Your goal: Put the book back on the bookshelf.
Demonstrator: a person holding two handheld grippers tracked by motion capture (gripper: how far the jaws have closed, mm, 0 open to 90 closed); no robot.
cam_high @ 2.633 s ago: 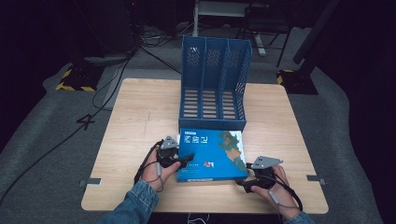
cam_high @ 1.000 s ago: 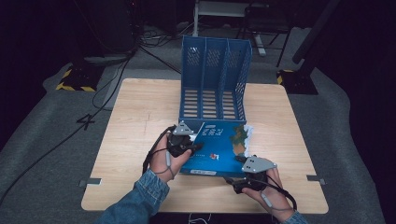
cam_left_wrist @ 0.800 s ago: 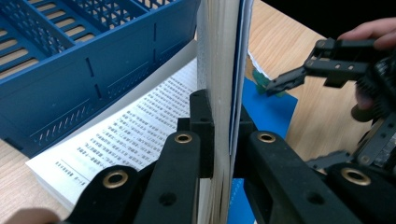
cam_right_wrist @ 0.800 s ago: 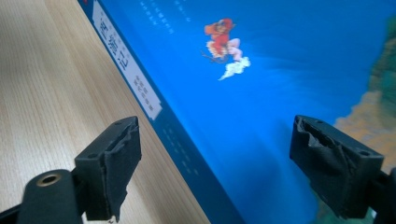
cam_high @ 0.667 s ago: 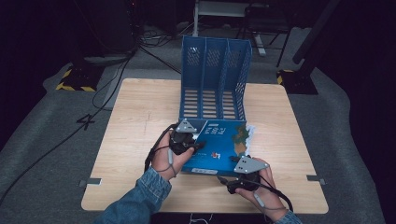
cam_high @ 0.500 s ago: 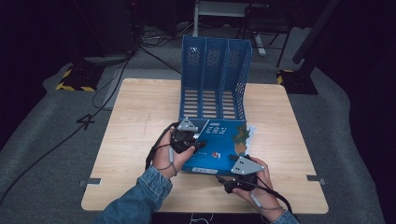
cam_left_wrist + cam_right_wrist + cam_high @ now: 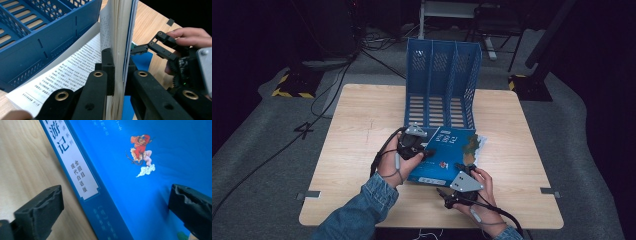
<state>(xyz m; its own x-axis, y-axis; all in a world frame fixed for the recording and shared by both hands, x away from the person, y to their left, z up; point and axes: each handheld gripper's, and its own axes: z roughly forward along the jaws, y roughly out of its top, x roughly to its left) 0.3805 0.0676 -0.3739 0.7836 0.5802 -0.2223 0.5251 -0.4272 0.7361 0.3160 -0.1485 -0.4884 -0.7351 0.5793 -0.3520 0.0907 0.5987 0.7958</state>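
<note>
Your book (image 7: 447,155) is a blue paperback with a glossy cover, a white label strip of Chinese characters down its spine and a small red-and-white cartoon figure (image 7: 140,152) printed on the front. It sits near the middle of the desk (image 7: 357,130), just in front of the blue file rack (image 7: 443,80), with its left edge lifted and its near spine edge down by your right hand.

Your left tongs (image 7: 414,147) are clamped tight on the book's left edge; the left gripper view shows the two black jaws pinching the stack of cream page edges (image 7: 120,37) and the thin blue cover, while one loose printed page (image 7: 65,75) fans out flat toward the rack. Your right tongs (image 7: 459,172) stand wide apart and have just been opening; in the right gripper view the spine and cover lie between the matte, ridged pads (image 7: 42,207), which do not press on them.

The rack is rigid plastic, perforated with small holes on the dividers and long slots on the back wall, with three upright compartments. The desk is pale wood-grain laminate. The high view gives the rack whole and your denim sleeve (image 7: 362,210); the gripper views alone give the page text and label print.
</note>
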